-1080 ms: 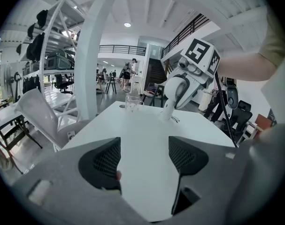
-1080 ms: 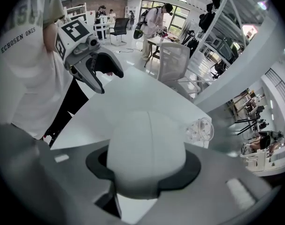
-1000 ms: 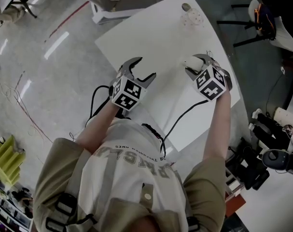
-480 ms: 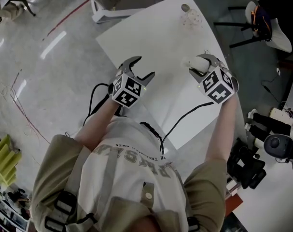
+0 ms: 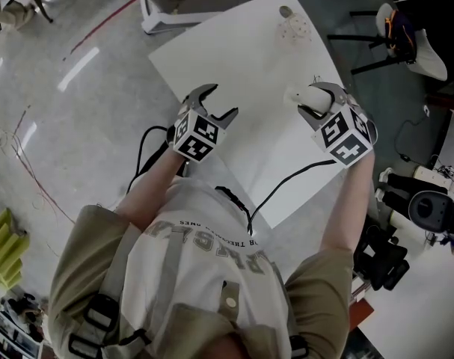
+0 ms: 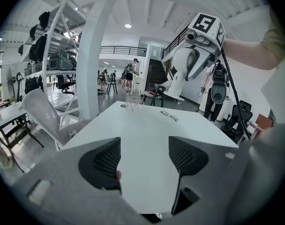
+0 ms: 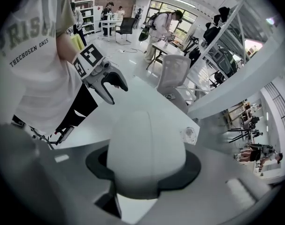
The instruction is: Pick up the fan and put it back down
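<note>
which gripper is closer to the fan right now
Right. The right gripper is shut on the fan, holding it up off the table. The left gripper is open and empty, well apart from the fan, off to its left.

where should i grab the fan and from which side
Take the fan across the widest part of its smooth white body, from above, as the right tool does now with a pad on each flank. The body narrows toward its far end, so a grip there would likely slip.
</note>
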Demonstrator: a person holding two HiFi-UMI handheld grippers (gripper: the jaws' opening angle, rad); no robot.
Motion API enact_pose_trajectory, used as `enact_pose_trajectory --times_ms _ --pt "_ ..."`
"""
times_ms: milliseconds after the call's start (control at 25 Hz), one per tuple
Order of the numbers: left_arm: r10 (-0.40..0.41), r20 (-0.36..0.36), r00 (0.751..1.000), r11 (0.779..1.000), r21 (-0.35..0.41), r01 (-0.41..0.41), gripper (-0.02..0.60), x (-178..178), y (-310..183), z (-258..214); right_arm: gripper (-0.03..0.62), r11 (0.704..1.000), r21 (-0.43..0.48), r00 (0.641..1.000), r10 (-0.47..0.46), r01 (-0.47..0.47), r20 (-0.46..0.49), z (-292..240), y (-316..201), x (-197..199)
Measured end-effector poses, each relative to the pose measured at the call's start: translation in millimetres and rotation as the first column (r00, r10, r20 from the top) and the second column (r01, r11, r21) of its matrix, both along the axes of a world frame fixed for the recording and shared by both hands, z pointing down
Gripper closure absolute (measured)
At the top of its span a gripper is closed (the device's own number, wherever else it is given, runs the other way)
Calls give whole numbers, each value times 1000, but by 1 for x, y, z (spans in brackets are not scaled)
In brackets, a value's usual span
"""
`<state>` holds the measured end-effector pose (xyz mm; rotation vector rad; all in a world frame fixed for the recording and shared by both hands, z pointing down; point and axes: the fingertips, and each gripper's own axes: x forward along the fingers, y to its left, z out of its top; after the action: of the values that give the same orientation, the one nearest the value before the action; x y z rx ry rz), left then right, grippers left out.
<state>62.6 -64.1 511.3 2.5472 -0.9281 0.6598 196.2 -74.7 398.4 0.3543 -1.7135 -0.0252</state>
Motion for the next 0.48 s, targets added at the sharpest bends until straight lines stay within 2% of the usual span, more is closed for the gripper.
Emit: enact_pose_trajectory --times_ms 480 --pt "-7 5 1000 1000 -1 7 249 -4 3 3 383 999 41 1000 -12 12 -7 -22 4 -3"
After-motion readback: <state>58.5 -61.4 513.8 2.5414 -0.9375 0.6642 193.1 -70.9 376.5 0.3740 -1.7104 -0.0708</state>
